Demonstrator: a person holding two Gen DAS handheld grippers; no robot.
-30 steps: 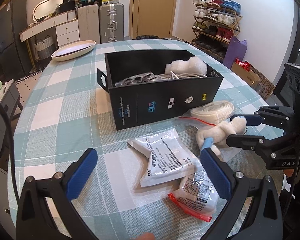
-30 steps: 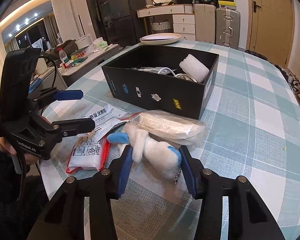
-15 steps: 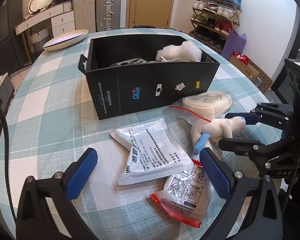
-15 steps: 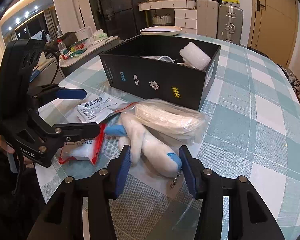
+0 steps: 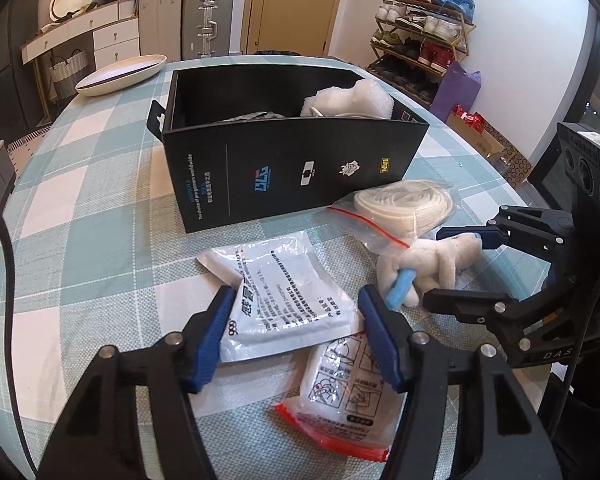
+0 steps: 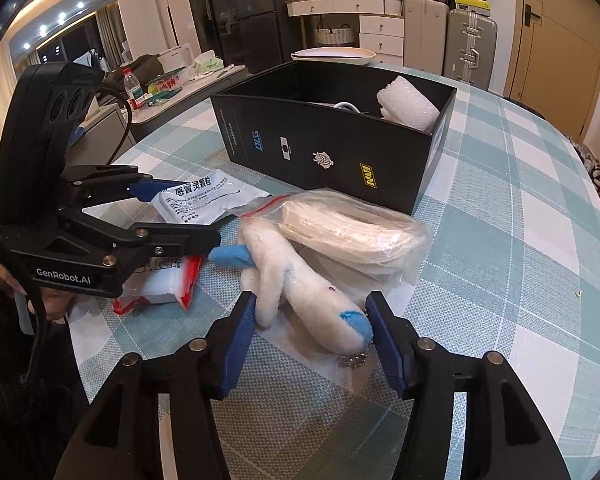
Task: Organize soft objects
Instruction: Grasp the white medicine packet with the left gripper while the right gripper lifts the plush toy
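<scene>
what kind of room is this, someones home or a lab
Most likely a lived-in home, a dining area by the entrance: a checked tablecloth covers the table, a shoe rack full of shoes stands by the wall, and suitcases are parked beside a wooden door.

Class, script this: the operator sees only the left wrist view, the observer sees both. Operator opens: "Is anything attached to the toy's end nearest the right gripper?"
Observer: Yes, a bead chain hangs off the toy, between the right gripper's fingers.
Operator: Any marking on that end?
Observer: A blue patch, just above the chain.
Operator: What lies beyond the table, behind my camera?
Observer: A counter with a water bottle.
</scene>
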